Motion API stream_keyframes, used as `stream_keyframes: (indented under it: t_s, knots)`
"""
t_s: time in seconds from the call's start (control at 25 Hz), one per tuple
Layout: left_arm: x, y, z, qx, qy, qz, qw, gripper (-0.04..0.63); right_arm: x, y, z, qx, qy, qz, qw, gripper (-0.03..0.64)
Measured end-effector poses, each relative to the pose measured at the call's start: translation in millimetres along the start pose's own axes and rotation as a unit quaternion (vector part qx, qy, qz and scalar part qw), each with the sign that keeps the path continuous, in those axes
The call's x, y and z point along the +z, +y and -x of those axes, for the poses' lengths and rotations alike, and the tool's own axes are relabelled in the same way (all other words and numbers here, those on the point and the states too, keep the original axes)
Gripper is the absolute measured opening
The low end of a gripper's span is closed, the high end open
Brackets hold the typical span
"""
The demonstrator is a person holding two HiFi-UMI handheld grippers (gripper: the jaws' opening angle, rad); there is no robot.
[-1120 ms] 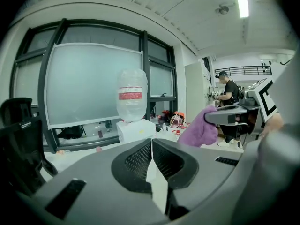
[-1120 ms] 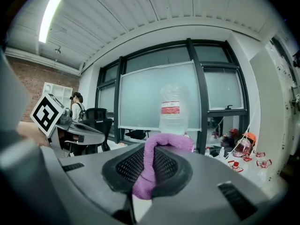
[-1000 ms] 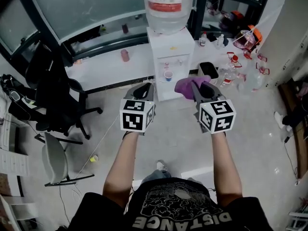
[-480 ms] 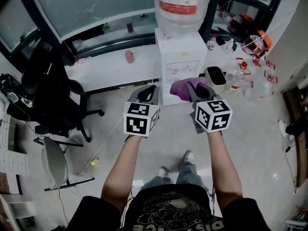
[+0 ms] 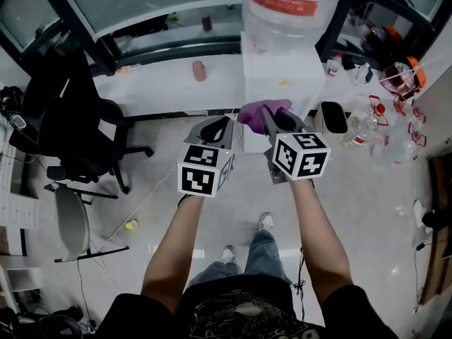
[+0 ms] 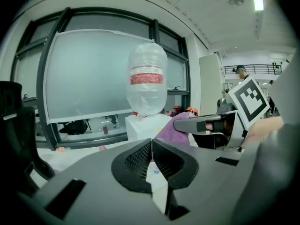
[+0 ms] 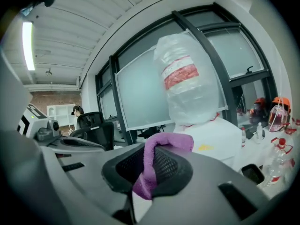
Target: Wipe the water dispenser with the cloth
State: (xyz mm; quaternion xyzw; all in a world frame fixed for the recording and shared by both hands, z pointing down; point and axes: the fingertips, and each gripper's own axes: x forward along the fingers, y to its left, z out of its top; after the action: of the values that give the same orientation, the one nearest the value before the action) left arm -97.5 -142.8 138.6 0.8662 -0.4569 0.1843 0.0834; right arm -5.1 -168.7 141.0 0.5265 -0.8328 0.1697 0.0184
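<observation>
Pinching the cloth (image 5: 258, 111) between its 2 jaws, right gripper (image 5: 277, 121) faces the water dispenser (image 5: 281, 73); left gripper (image 5: 218, 126) has jaws pressed together.

A bottle (image 5: 293, 2) is seated on the dispenser (image 5: 279, 76); a chair (image 5: 67, 129) is placed left of it, a bin (image 5: 332, 119) right.

The right gripper (image 5: 272, 121) grips a purple cloth (image 5: 258, 111) near the white water dispenser (image 5: 281, 75); the left gripper (image 5: 217, 128) hangs just beside it.
</observation>
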Motion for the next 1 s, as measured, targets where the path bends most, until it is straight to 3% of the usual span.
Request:
stream_keyframes:
  t_s: [0.6, 1.0]
  knots:
    - [-10.4, 43.8, -85.6, 0.08, 0.041, 0.03, 0.9955, 0.028, -37.2, -64.2, -138.2, 0.067, 0.038, -0.107, 0.991, 0.032]
    - [-6.4, 29.6, -130.9, 0.064, 0.045, 0.04, 0.9961, 0.028, -46.1, -90.0, -148.9, 0.071, 0.042, -0.115, 0.99, 0.032]
